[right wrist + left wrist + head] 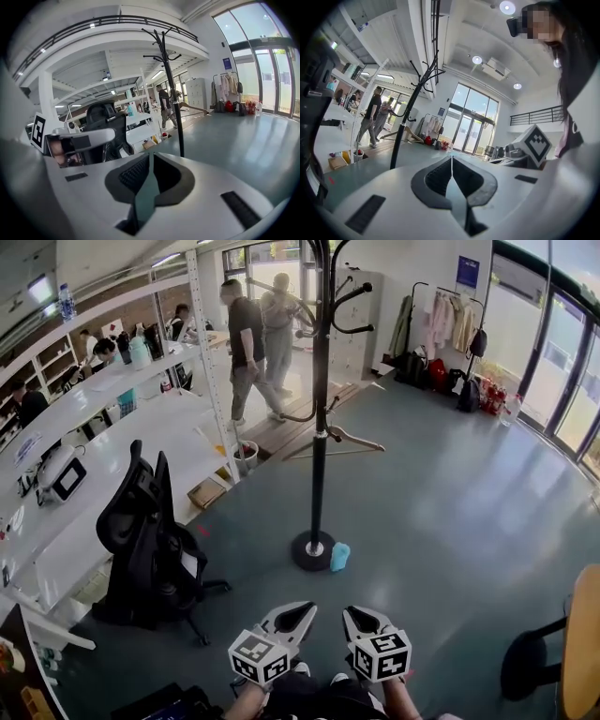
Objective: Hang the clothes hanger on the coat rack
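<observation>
The black coat rack [320,399] stands mid-floor on a round base, with curved hooks at its top. A wooden clothes hanger [339,440] sits against the pole about halfway up and appears to hang from a low hook, tilted. It also shows small and far off beside the pole as the hanger [406,133] and the hanger [190,109]. My left gripper [307,607] and right gripper [350,612] are low at the front, well short of the rack's base. Both are shut with nothing between the jaws, as the left gripper [451,160] and right gripper [151,155] show.
A black office chair [142,538] stands left of me beside long white tables [112,442]. A small blue object [339,556] lies by the rack's base. Two people [247,345] stand at the back. A clothes rail [445,320] is far right, a round wooden stool [582,643] near right.
</observation>
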### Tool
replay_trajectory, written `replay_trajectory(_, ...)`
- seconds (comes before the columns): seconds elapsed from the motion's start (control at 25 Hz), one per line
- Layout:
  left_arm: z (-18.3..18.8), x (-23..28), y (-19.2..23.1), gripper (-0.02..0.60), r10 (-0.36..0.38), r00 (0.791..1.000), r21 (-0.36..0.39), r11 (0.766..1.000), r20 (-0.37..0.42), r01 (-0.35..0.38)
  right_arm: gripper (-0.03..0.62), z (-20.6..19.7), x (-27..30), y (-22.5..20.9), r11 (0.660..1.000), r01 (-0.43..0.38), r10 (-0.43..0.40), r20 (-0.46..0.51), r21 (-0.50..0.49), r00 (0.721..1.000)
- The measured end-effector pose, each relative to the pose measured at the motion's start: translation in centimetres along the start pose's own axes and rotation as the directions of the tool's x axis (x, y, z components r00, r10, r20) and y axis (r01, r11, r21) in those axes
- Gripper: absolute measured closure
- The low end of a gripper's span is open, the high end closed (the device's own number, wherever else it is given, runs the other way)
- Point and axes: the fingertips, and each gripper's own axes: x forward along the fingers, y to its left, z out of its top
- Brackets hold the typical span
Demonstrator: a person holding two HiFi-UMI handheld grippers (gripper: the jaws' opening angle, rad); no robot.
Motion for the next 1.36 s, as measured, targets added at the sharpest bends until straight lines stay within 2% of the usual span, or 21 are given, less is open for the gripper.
replay_trajectory(0.28, -0.7, 1.2, -3.1, 0.575, 0.010, 1.000, -0.002, 1.000, 0.003, -0.010, 0.560, -0.6, -2.6, -2.0, 1.000, -0.007, 0.007, -0.007, -0.015, 1.000)
replay_trajectory(0.68, -1.2, 1.7, -5.0, 0.575, 0.038, 0.999, 0.001, 0.999, -0.001, -0.038, 0.560, -1.3, -3.9, -3.0, 0.999, -0.035, 0.034, -0.011, -0.023, 0.999)
replay_trajectory(1.36, -1.4, 0.4, -4.5, 0.575, 0.073, 0.997, 0.010, 0.997, -0.001, -0.073, 0.560, -1.8, -3.6, -1.7, 0.997, -0.070, 0.069, -0.014, -0.033, 0.997)
